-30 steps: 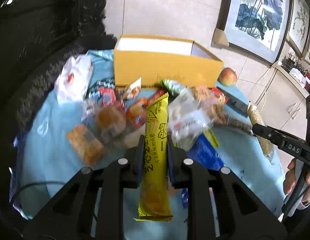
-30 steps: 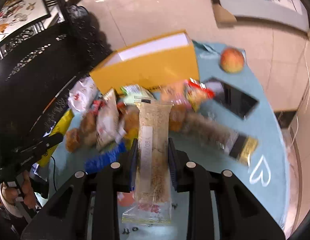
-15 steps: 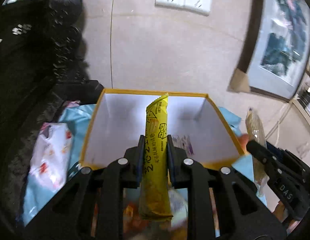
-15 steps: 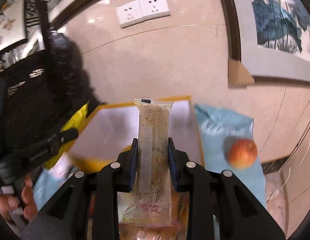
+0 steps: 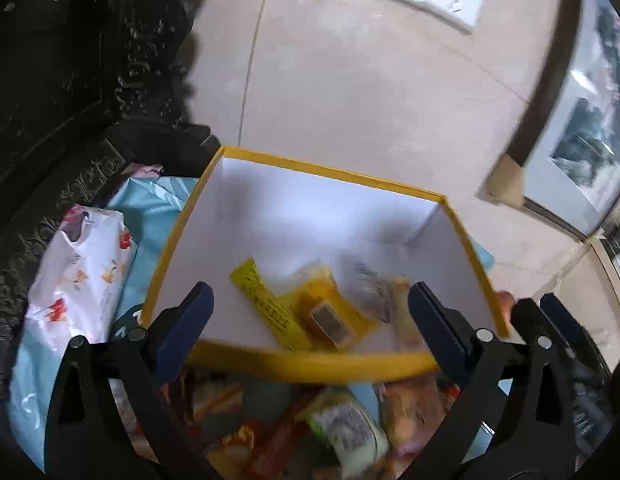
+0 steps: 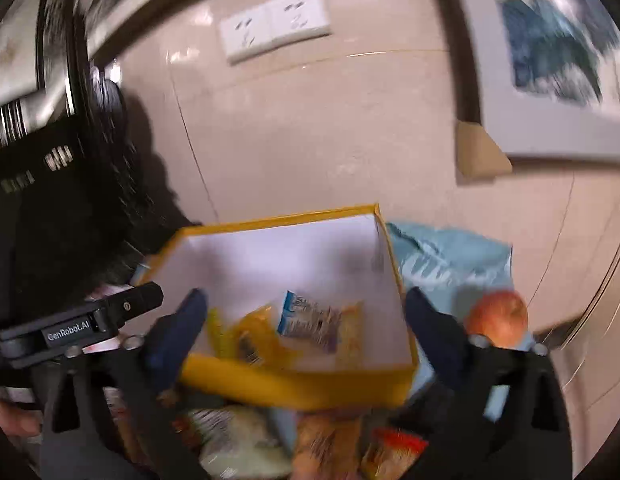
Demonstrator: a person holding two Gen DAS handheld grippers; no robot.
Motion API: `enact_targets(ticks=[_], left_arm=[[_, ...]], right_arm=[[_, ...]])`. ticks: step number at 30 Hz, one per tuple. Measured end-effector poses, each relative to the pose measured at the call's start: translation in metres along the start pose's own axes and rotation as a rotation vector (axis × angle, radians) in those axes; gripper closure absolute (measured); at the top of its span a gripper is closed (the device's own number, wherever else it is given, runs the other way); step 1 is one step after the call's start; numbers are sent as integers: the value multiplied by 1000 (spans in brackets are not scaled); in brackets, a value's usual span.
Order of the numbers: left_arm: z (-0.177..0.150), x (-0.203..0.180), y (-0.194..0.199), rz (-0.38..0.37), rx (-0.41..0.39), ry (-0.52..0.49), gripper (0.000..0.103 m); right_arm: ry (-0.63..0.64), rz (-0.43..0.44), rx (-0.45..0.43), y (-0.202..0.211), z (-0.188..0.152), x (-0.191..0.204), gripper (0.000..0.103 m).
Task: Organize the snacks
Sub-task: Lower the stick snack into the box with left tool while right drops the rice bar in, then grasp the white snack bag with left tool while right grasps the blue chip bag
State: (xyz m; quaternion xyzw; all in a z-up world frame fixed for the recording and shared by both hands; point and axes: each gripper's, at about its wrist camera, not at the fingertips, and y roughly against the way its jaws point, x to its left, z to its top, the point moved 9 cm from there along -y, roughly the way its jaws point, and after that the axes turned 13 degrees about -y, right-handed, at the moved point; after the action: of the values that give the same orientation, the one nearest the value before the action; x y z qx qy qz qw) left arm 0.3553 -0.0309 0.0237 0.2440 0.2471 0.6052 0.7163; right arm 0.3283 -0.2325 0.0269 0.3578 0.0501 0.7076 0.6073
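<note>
Now both claws (image 5: 310,320) (image 6: 302,324) wide, empty

Both grippers (image 5: 310,320) (image 6: 302,328) opened; snacks (image 5: 310,312) dropped into box (image 5: 310,362).

L gripper (image 5: 310,320) spread wide, nothing between the blue-padded fingers (image 5: 186,320), tips level w/ the near wall of the yellow box (image 5: 310,362), pointing over it into the box. R gripper (image 6: 302,328) same: splayed wide, empty, fingers (image 6: 178,332) straddling the box's near wall, aimed in from the near-right side. In the R wrist view the L gripper's black body (image 6: 78,328) sits just left of the box, w/ a bit of the person's L hand (image 6: 14,420) visible below it
</note>
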Motion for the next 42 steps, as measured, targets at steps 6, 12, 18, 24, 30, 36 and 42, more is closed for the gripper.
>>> enact_targets(ticks=[6,12,18,24,30,36,42], left_arm=[[-38,-37,66,-17,-46,-149,2],[-135,-74,89,-1,27,-366,2],[-201,-70,85,48,84,-431,2],[-214,-57,65,59,127,-435,2],[-223,-63,39,-27,182,-353,20],[-236,-61,55,-36,159,-339,47],[-246,-43,72,-45,167,-322,27]], right_arm=[[-21,-9,137,58,-56,-26,1],[-183,10,179,95,-121,-61,1],[-267,38,288,84,-171,-78,1],[-280,55,288,82,-177,-75,1],[-260,37,316,81,-187,-75,1],[-232,55,333,80,-193,-63,1],[-203,64,331,79,-197,-58,1]])
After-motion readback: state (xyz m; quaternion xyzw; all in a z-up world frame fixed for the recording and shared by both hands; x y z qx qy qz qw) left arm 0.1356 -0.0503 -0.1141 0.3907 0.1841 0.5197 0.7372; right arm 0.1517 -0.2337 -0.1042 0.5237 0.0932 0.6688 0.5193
